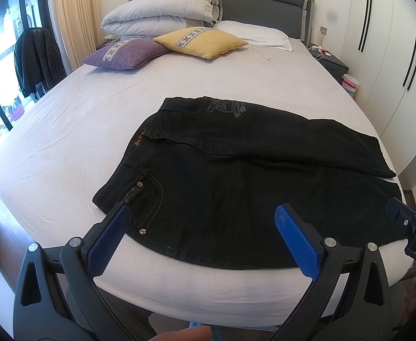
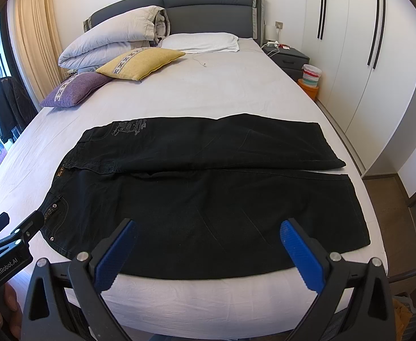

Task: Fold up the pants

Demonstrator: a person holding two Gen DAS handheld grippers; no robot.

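Black pants (image 1: pixel 236 176) lie flat across the near end of the bed (image 1: pixel 94 119), waist to the left, both legs side by side pointing right; they also show in the right wrist view (image 2: pixel 208 196). My left gripper (image 1: pixel 202 218) is open and empty, hovering over the near edge of the pants by the waist pocket. My right gripper (image 2: pixel 208 233) is open and empty, above the near leg's edge. The right gripper shows at the right rim of the left wrist view (image 1: pixel 407 221); the left gripper shows at the left of the right wrist view (image 2: pixel 12 233).
A yellow cushion (image 1: pixel 199 42), a purple cushion (image 1: pixel 125 54), a folded duvet (image 1: pixel 159 11) and a white pillow (image 1: pixel 253 34) sit at the head of the bed. A nightstand (image 2: pixel 289 56) and white wardrobe (image 2: pixel 378 56) stand right. A jacket (image 1: pixel 37 59) hangs left.
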